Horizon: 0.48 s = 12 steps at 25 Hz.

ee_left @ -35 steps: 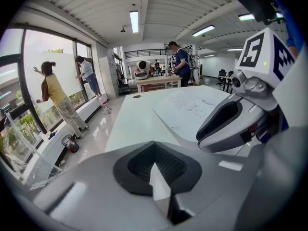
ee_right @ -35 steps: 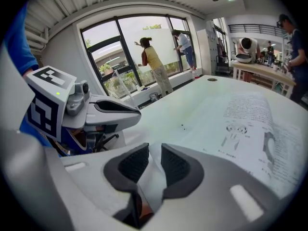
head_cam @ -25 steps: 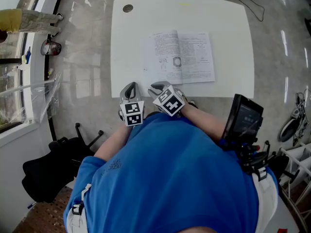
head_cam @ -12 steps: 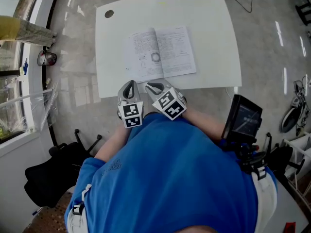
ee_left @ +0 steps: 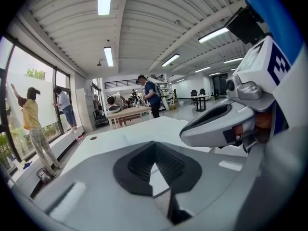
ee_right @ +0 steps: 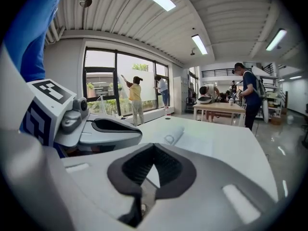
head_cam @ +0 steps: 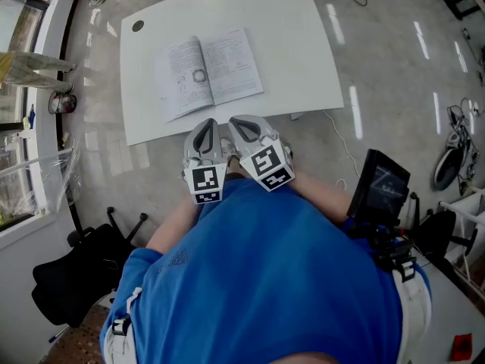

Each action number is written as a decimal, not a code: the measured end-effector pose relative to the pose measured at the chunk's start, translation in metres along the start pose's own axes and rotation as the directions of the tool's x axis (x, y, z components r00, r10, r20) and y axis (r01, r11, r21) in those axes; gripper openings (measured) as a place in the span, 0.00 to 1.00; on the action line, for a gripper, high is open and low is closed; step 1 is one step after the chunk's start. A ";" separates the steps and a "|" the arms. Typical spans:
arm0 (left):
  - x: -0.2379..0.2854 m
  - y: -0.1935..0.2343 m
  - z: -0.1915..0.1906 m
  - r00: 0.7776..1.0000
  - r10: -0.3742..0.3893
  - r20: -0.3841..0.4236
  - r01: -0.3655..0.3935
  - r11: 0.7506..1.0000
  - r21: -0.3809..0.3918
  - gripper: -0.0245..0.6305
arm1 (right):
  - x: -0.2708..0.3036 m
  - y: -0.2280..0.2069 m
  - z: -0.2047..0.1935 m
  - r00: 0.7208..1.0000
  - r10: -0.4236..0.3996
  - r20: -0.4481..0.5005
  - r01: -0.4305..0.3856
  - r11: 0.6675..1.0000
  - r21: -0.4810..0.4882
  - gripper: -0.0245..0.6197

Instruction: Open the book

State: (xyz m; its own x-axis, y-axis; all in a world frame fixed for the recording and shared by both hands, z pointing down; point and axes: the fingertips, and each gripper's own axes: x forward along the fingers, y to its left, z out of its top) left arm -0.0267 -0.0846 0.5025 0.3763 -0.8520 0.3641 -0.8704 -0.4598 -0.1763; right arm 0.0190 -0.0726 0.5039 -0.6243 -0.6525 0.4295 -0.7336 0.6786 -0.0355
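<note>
Step in hand looks more like wrapping up than opening. The thin white book with printed black-and-white pages (head_cam: 208,73) already lies spread flat, spine up the middle, on the white rectangular table top (head_cam: 303,44), towards its left half. So I'd call the task basically done.

If anything's left, it's a check that the pages stay down. The left page curls a bit near the spine in the right gripper view. If it needed fixing, I'd come in low with one closed jaw tip and press the page flat near the gutter. I wouldn't pinch the paper, since thin pages crease or tear easily. I'd also keep the other gripper on the opposite page so the book doesn't slide on that smooth top.

Now the jaws. The grey left gripper with its black-and-white marker cube (head_cam: 204,130) is held in against the person's blue shirt, well short of the table edge. Its own view shows the black ribbed pads meeting at the tips, with nothing between them. The matching grey right gripper (head_cam: 246,127) sits just beside it, almost touching. Its jaws are closed too and grip nothing. Neither one touches the book or the table.
</note>
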 end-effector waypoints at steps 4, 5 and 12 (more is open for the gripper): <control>-0.030 -0.038 0.016 0.999 0.019 0.036 -0.018 1.000 -0.020 0.05 | -0.055 -0.002 -0.002 0.998 -0.031 0.054 0.032 0.999 -0.007 0.04; -0.036 -0.044 0.018 0.999 0.023 0.047 -0.022 0.999 -0.024 0.05 | -0.065 -0.002 -0.003 0.997 -0.039 0.066 0.040 0.999 -0.008 0.04; -0.067 -0.066 0.034 0.995 0.016 0.103 -0.013 0.999 -0.030 0.05 | -0.111 -0.004 0.001 0.985 -0.124 0.123 0.123 0.992 0.011 0.04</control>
State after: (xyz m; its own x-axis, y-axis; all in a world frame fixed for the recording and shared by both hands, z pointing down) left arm 0.0159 -0.0057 0.4588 0.3927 -0.8805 0.2654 -0.8844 -0.4408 -0.1536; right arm 0.0910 -0.0031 0.4559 -0.5571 -0.7678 0.3165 -0.8078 0.5894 0.0080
